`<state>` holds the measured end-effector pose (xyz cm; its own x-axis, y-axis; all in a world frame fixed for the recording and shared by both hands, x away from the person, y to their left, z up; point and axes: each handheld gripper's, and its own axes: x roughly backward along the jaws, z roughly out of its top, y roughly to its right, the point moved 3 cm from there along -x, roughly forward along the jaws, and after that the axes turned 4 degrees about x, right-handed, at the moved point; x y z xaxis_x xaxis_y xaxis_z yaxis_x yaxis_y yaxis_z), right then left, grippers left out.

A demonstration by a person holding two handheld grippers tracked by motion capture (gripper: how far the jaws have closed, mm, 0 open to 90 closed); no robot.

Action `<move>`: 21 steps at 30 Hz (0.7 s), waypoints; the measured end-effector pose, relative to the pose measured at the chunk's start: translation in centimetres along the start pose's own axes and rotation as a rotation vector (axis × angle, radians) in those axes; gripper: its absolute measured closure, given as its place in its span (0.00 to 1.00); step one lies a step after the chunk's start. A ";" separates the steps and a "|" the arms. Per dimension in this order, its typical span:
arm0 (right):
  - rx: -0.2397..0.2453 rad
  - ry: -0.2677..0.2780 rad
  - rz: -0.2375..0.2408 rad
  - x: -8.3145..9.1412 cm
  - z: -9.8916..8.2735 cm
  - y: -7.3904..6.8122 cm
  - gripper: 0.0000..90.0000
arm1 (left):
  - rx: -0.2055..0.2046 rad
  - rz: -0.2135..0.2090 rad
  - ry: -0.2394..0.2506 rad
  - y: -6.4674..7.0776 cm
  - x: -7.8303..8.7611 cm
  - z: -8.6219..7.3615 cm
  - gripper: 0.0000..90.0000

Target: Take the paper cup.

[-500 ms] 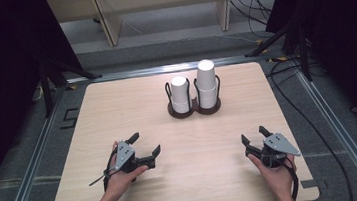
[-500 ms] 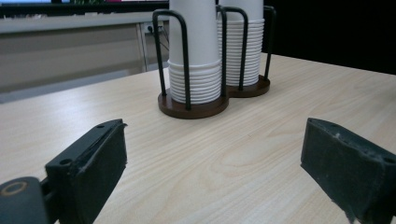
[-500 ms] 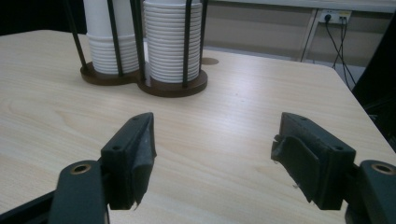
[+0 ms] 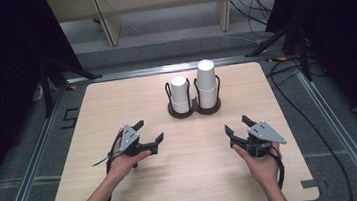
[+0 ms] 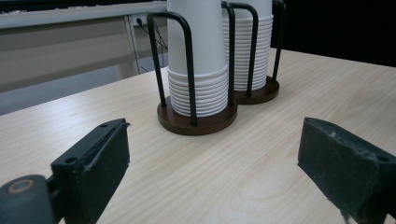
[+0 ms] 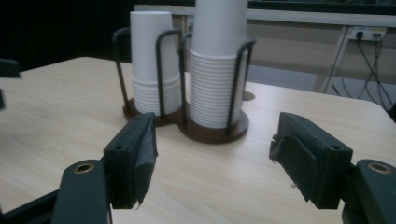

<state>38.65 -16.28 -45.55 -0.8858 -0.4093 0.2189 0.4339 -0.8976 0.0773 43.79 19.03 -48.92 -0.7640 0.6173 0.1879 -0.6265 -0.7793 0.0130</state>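
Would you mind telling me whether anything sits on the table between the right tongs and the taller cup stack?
Nothing visible: bare table lies between the open right tongs and the taller cup stack.

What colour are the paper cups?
White paper cups, best seen in the left gripper view.

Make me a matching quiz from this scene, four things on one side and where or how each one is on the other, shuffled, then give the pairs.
Things:
1. short cup stack
2. tall cup stack
3. left tool
4. cup holder

Places or states:
A. dark brown base with black wire loops, at the far middle of the table
B. in the holder's right ring
C. held open above the near left of the table
D. in the holder's left ring

Pairs: 1-D, 2-B, 3-C, 4-A
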 end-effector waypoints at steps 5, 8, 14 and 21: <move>0.003 0.001 0.053 -2.5 2.0 -1.5 0.33 | -0.019 -0.018 -0.039 -0.5 -3.2 0.6 0.16; 0.023 0.010 0.067 -4.0 3.0 -2.1 0.33 | -0.032 -0.010 -0.054 -0.8 -4.5 0.9 0.16; 0.039 0.002 0.088 -6.4 4.8 -2.6 0.34 | -0.041 -0.024 -0.080 -0.7 -8.0 1.9 0.16; 0.044 0.001 0.100 -8.7 6.0 -3.3 0.35 | -0.068 0.006 -0.108 -0.8 -10.3 2.1 0.17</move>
<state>45.93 -8.75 -41.84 -0.8380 -0.4963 0.2267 0.5266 -0.8445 0.0979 52.48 13.12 -48.80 -0.7491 0.5944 0.2925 -0.6335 -0.7718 -0.0540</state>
